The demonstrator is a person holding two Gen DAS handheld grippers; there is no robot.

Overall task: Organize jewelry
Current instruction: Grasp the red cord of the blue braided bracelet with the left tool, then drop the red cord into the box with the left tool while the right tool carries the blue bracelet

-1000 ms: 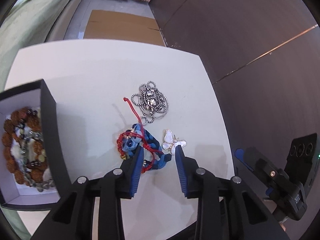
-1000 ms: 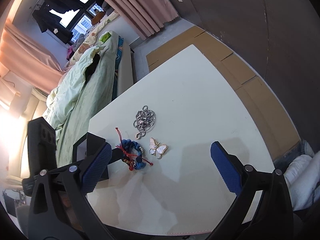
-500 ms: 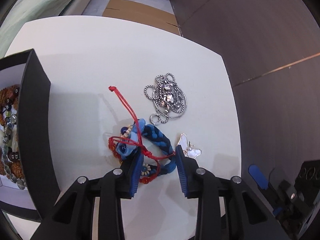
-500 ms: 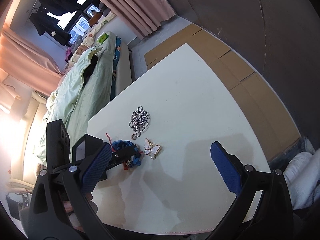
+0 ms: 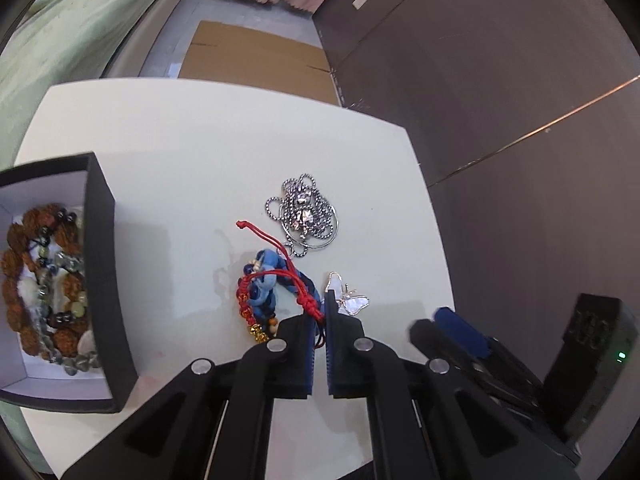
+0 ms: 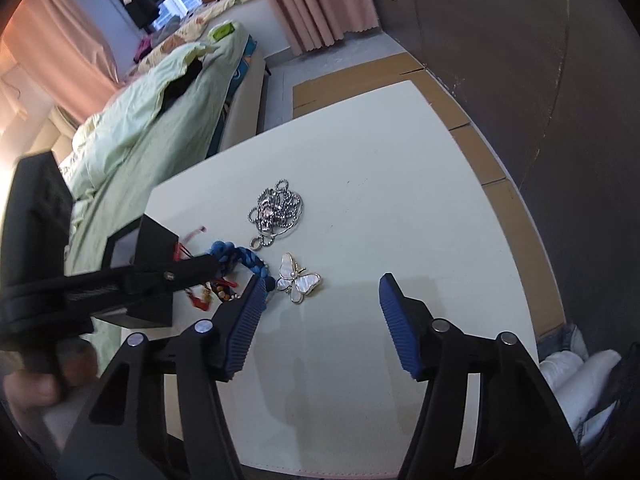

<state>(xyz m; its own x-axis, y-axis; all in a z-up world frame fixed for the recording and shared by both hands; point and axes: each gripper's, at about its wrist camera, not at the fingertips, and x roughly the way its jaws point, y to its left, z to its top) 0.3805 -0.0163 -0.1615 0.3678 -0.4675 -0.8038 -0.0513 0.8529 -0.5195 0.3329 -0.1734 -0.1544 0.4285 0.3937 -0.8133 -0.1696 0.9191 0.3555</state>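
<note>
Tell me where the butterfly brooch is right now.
The butterfly brooch lies on the white table, just right of the left gripper fingertips, below the silver chain necklace.

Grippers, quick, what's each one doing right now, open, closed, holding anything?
Left gripper: fingers closed on the red and blue bracelet bundle, gripping its red cord.
Right gripper: fingers wide open, holding nothing, above the table.

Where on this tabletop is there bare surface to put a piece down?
Bare: the far half of the table beyond the silver chain, and the near right stretch past the butterfly brooch. Crowded: the middle, where chain, brooch and braided bracelets sit close beside the black box.
</note>
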